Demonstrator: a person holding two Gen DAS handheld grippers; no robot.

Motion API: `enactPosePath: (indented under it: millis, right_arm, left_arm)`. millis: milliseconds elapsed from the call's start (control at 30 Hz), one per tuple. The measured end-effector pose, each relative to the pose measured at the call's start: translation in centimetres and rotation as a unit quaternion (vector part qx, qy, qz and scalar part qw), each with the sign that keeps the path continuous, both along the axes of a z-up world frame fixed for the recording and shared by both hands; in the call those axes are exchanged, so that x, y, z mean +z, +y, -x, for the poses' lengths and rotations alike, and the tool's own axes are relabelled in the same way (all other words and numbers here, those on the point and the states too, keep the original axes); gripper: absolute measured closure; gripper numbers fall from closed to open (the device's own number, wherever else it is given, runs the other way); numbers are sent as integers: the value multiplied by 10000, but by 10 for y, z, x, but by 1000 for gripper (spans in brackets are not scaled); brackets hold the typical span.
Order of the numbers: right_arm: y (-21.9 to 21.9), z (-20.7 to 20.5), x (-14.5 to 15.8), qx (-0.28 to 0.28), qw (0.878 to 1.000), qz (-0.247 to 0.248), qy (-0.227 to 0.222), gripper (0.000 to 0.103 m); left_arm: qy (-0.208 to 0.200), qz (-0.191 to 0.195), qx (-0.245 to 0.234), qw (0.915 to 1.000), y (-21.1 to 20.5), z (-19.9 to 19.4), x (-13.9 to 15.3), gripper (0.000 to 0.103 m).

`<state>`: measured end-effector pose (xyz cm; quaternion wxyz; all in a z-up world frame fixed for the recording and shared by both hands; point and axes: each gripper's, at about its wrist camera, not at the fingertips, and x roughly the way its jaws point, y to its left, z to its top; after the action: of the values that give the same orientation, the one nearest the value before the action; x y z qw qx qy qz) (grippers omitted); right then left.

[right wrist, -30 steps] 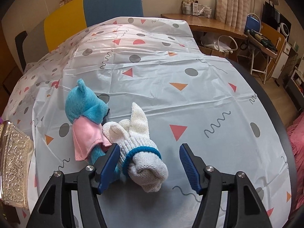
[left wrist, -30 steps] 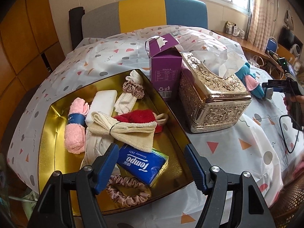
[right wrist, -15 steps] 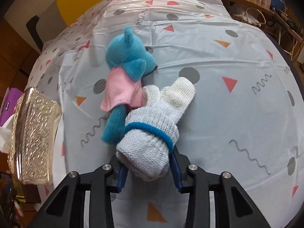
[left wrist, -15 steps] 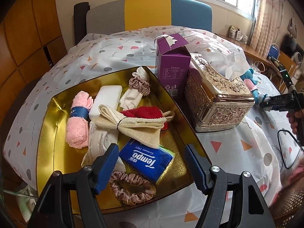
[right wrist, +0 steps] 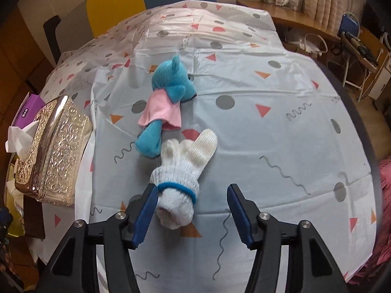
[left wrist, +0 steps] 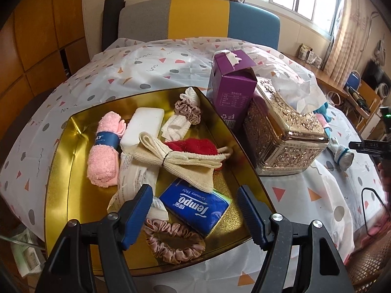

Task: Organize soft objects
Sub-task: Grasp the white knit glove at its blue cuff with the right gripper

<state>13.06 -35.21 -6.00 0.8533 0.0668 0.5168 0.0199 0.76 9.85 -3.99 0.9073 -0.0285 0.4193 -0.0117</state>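
A white knitted glove [right wrist: 182, 171] with a blue cuff band lies on the tablecloth, touching a blue plush toy [right wrist: 168, 95] in a pink shirt. My right gripper [right wrist: 191, 216] is open; the glove's cuff lies against its left finger. The glove also shows in the left wrist view [left wrist: 343, 155]. My left gripper [left wrist: 194, 210] is open and empty above the gold tray [left wrist: 61, 183], which holds a pink towel roll [left wrist: 103, 153], a blue tissue pack [left wrist: 195, 207], a cream cloth bundle [left wrist: 180, 162], a red cloth [left wrist: 190, 145] and two scrunchies [left wrist: 174, 240].
An ornate metal tissue box [left wrist: 283, 134] and a purple carton [left wrist: 232, 90] stand right of the tray. The tissue box also shows at the left in the right wrist view [right wrist: 55, 146]. A colourful headboard [left wrist: 195, 22] is behind. Desk and clutter sit at far right.
My right gripper closed on the glove's cuff half a second ago and has now opened, leaving the glove lying on the cloth. The left gripper has stayed open over the tray, drifting slightly.
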Motion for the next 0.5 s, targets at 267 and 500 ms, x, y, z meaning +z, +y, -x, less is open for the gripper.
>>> enactPosePath:
  millis: [267, 500]
  right_arm:
    - [30, -32, -32, 492, 9962, 435, 576, 66]
    - [19, -9, -39, 382, 9979, 409, 326, 67]
  left_arm:
    - [-161, -44, -60, 9998, -3, 2, 12, 31]
    - [-129, -42, -135, 9998, -10, 3, 10, 31]
